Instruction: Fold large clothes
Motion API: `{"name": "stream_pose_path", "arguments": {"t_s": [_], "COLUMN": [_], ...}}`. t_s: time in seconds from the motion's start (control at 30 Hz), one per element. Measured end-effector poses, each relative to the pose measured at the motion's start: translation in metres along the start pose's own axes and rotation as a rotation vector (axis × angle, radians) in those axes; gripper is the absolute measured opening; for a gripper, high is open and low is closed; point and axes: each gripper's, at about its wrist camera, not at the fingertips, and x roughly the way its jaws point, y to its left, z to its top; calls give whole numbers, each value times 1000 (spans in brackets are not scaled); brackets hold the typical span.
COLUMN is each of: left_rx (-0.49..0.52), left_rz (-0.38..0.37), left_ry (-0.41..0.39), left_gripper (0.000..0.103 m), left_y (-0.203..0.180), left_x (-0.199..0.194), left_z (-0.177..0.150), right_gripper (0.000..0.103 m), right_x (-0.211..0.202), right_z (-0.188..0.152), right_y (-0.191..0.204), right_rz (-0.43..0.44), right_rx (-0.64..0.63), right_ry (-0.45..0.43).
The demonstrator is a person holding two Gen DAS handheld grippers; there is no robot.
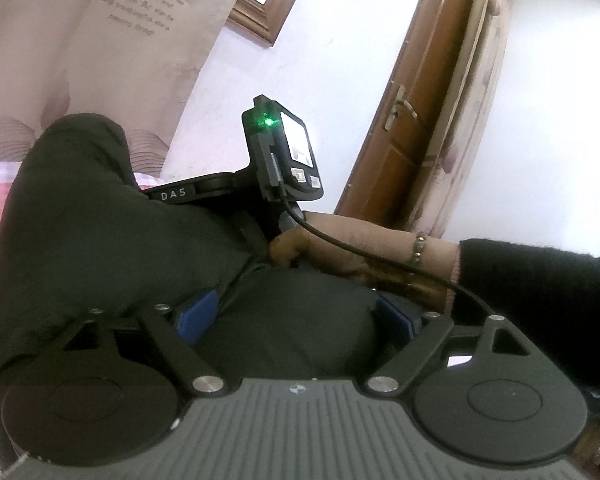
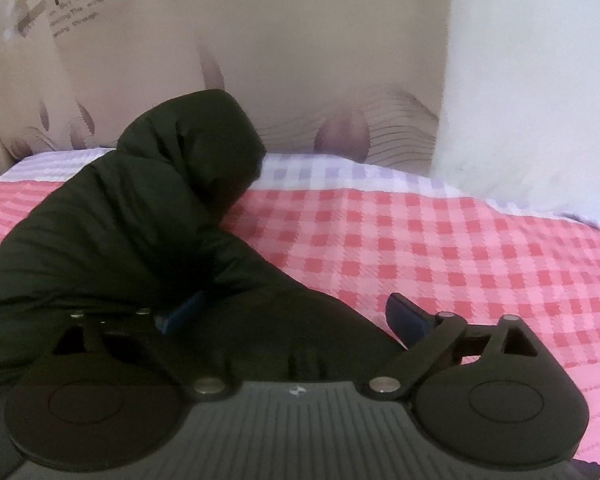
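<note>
Bunching between spread L gripper (image 1: 296, 314) fingers & wide-spread R gripper (image 2: 296, 314) fingers: dark jacket (image 2: 140, 216).

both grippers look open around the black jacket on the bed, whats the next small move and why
Probably close the left gripper on the black jacket: its blue fingers sit wide apart with a bulge of fabric between them. The right gripper is open too, jacket edge between its fingers over the checked bedsheet, so it could close next.
</note>
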Motion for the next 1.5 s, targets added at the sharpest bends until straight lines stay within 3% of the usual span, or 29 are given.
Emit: {"name": "stream_pose_path", "arguments": {"t_s": [0.2, 0.27, 0.37, 0.5, 0.63, 0.67, 0.7, 0.73, 0.8, 0.87, 0.93, 1.03, 1.13, 1.23, 1.33, 1.37, 1.43, 1.5], "left_rx": [-7, -11, -6, -10, -2, 2, 7, 11, 25, 42, 51, 62, 87, 64, 68, 74, 85, 79], "left_rz": [11, 12, 17, 13, 22, 23, 26, 28, 30, 41, 56, 75, 126, 121, 101, 98, 103, 97], "left_ry": [13, 8, 5, -8, -20, -21, -20, -19, -15, -9, -10, -34, -61, -55, -43, -38, -29, -35], "left_gripper": [85, 85, 85, 85, 85, 86, 86, 86, 86, 86, 86, 91, 102, 102, 102, 102, 102, 102], "left_y": [1, 2, 1, 2, -1, -2, -2, -2, -2, -2, 0, 2, 1, 5, 5, 4, 5, 8], "left_x": [4, 4, 5, 2, -1, -2, -2, -4, -6, -9, -14, -28, -46, -54, -55, -54, -49, -48], "left_z": [2, 2, 2, -1, -6, -6, -7, -8, -8, -8, -7, -7, -4, -1, -1, -2, -3, -6], "right_gripper": [103, 103, 103, 103, 102, 101, 93, 76, 56, 50, 37, 36, 36, 36, 36, 37, 54, 55], "right_x": [-23, -54, -122, -207, -253, -262, -269, -273, -271, -257, -251, -245, -232, -226, -217, -217, -219, -224], "right_z": [4, 5, -7, -58, -131, -147, -164, -175, -191, -200, -205, -199, -186, -182, -202, -205, -207, -207], "right_y": [1, -5, -20, -44, -38, -34, -30, -27, -25, -25, -26, -20, -8, -2, -27, -31, -35, -41], "right_rz": [-101, -91, -76, -5, -4, -4, -3, 2, 33, 66, 110, 145, 226, 242, 282, 294, 288, 298], "right_rx": [-6, 43, 116, 261, 322, 335, 359, 381, 438, 497, 560, 593, 595, 540, 639, 653, 666, 695], "right_ry": [1, -34, -157, -230, -199, -190, -190, -194, -183, -152, -149, -173, -172, -177, -157, -152, -145, -161]}}
